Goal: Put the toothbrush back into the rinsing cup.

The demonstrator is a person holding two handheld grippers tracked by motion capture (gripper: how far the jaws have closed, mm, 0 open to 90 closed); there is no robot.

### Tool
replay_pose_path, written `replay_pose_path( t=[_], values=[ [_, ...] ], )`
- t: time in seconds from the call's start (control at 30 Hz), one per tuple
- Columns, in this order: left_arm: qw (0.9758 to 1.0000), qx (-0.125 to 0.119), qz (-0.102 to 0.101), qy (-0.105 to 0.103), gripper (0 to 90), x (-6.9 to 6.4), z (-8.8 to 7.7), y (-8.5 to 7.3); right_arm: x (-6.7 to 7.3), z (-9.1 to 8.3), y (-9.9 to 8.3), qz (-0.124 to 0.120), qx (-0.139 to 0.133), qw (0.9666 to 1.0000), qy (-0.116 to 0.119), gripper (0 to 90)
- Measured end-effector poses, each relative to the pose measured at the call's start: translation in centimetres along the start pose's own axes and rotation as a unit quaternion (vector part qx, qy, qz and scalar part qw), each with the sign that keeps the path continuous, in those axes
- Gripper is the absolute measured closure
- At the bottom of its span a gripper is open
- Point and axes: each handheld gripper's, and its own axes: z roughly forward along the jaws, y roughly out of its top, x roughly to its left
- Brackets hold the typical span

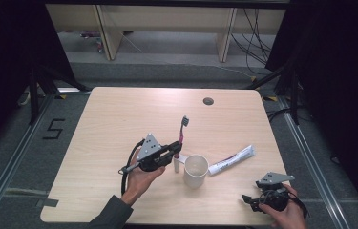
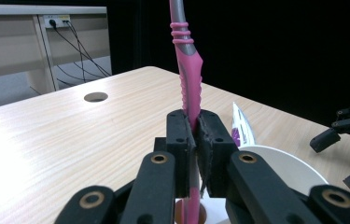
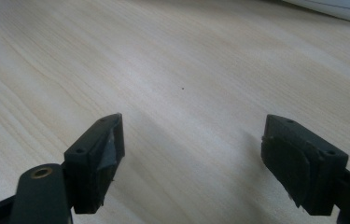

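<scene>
High view: floor mark "5" (image 1: pixel 54 129); left hand-held gripper (image 1: pixel 175 149) clamps toothbrush (image 1: pixel 182 130); right (image 1: pixel 249 200) wide.

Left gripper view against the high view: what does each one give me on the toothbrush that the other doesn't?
Left gripper view alone: the pads pressed on the pink handle of the toothbrush, its lower end running down between them.

High view alone: the bristle head up top, the whole brush standing near upright just left of the cup, and the left gripper from outside, with the right gripper low at the table's near right.

Both: toothbrush clamped, cup beside it, toothpaste tube beyond the cup, table hole.
</scene>
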Motion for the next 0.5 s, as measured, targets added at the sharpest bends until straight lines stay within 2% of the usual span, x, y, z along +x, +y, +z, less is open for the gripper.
replay_pose_path(
  t=[0.23,0.27,0.33,0.37,0.43,0.5],
  values=[
    [0.9999,0.012,0.001,-0.005,82.7,0.2,-0.4,-0.9,0.1,0.0,0.0,0.003,0.001,1.0,0.0,22.4],
    [0.9998,0.017,0.0,-0.003,82.6,0.1,-0.5,-1.0,0.2,0.2,-0.1,0.009,-0.013,0.9999,-0.002,22.4],
    [0.9998,0.022,-0.001,-0.002,82.6,0.1,-0.5,-1.2,0.0,0.0,0.0,0.002,0.003,1.0,0.0,22.4],
    [0.9997,0.023,-0.001,-0.004,82.5,0.1,-0.5,-1.3,0.2,0.3,-0.1,0.009,-0.013,0.9999,-0.002,22.4],
    [0.9996,0.029,0.004,-0.004,82.3,0.0,-0.5,-1.5,0.1,0.1,0.0,0.007,-0.005,1.0,0.0,22.4],
    [0.9996,0.029,0.0,-0.003,82.1,0.0,-0.5,-1.7,0.1,0.1,0.0,0.006,-0.003,1.0,0.0,22.4]
  ],
)
